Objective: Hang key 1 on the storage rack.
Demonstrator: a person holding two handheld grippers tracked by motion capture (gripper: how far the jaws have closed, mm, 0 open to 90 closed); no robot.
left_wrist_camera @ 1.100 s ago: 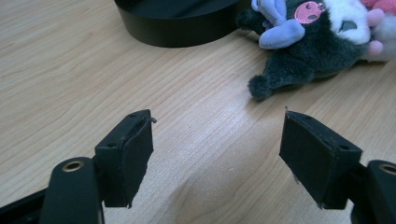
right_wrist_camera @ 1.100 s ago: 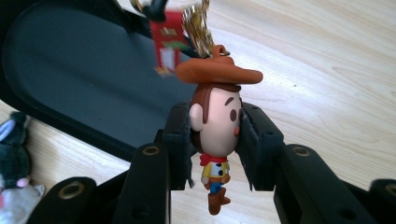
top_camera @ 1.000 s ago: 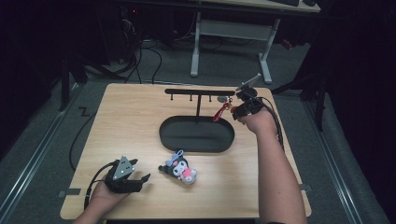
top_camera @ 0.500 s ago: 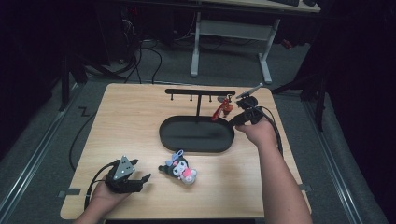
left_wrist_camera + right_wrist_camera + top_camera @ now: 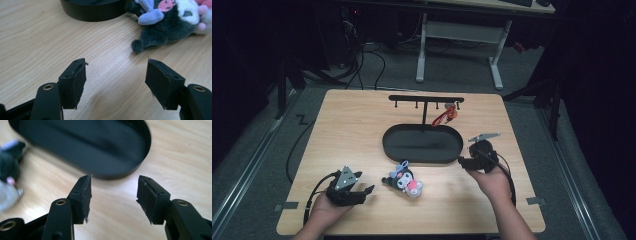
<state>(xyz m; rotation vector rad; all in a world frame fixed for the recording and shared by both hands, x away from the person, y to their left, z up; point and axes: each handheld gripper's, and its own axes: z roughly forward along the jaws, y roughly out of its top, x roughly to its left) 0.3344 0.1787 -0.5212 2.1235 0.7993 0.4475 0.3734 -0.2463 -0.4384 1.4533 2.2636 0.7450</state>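
Step in hand: we judge that the next keychain to hang is the plush toy keychain [image 5: 404, 180], lying near the table's [image 5: 352, 125] front edge, just in front of the black oval tray [image 5: 422, 144].
Already hung: a red keychain [image 5: 446, 116] dangles from a peg near the right end of the black hanger rack [image 5: 426, 99], which stands at the table's back edge.
Left gripper [image 5: 362, 192]: we hold it low near the front-left corner, released; its jaws have just been closing a little with nothing between them. In the left gripper view the pads [image 5: 75, 82] stand wide apart over bare wood, with the plush [image 5: 167, 22] ahead and to the right.
Right gripper [image 5: 462, 161]: we have it at the tray's right end, near the table's right edge, unclenched; its jaws have just been opening, and bare table shows between them.
Doing it well: we should turn the left gripper toward the plush, pinch the body rather than a loose ear, and keep the ring end free. We cannot tell from here where its ring lies.
Risk: the soft plush may slide on the wood, so we close gently and squarely.
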